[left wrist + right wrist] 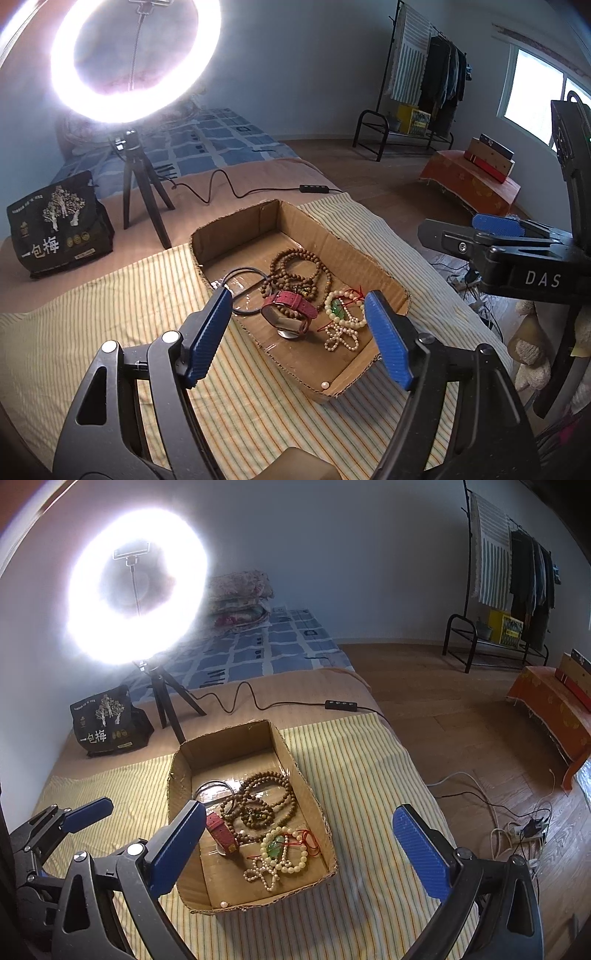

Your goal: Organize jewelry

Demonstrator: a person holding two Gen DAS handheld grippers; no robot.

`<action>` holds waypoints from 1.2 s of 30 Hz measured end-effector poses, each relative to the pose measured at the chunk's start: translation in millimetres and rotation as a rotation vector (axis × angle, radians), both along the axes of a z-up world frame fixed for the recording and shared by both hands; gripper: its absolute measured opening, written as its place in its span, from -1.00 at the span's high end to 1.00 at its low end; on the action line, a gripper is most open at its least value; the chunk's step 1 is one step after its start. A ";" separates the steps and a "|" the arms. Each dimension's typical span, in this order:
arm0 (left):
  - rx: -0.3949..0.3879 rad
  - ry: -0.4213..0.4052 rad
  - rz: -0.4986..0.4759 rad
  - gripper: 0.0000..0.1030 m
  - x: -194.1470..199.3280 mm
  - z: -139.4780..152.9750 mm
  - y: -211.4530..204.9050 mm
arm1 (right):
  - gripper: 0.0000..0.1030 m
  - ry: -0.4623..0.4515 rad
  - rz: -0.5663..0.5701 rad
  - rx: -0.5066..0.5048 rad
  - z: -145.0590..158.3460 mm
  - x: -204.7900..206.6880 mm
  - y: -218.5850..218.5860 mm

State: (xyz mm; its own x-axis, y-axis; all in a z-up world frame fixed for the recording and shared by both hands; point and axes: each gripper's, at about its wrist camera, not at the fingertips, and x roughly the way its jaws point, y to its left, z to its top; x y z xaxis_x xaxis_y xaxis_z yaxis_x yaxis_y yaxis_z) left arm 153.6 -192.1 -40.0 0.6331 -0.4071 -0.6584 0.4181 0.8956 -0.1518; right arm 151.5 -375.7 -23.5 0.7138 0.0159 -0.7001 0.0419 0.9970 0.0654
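Note:
A shallow cardboard tray (354, 254) (314, 805) lies on a striped cloth on the bed. It holds brown wooden beads (299, 269) (273, 794), a red-strapped watch (291, 306) (221, 830), a white pearl string with a green stone and red cord (341, 321) (280, 856), a dark bangle (243, 284) (210, 786) and a loose pearl (325, 384) (222, 904). My left gripper (299, 317) is open and empty, above the tray's near part. My right gripper (299, 834) is open and empty, above the tray; it also shows in the left wrist view (495, 225).
A lit ring light on a tripod (136, 59) (136, 587) stands behind the tray, its cable and switch (317, 188) (341, 705) across the bed. A black snack bag (59, 225) (107, 723) sits far left. The bed edge drops to a wooden floor with cables (517, 827) on the right.

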 end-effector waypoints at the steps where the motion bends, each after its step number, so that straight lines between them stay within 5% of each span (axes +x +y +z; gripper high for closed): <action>1: -0.001 -0.003 0.003 -0.49 -1.2 2.1 1.5 | -0.98 -0.007 0.000 -0.007 2.7 -1.9 1.5; 20: 0.017 -0.139 0.028 -0.65 -52.4 59.5 36.7 | -0.99 -0.123 -0.010 -0.067 41.7 -44.3 25.1; 34: 0.073 -0.150 0.038 -0.67 -85.3 55.4 59.3 | -0.99 -0.205 -0.011 -0.090 49.2 -89.5 44.8; 36: 0.073 -0.154 0.040 -0.84 -88.5 55.9 60.9 | -0.99 -0.207 -0.014 -0.099 48.2 -91.5 47.2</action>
State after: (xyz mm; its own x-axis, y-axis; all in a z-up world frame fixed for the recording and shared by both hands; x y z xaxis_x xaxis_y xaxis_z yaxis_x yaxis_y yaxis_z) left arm 65.1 -131.1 15.9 0.7433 -0.3342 -0.5795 0.3951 0.9183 -0.0229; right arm 60.0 -328.5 24.8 0.8423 -0.0566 -0.5360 0.0519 0.9984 -0.0239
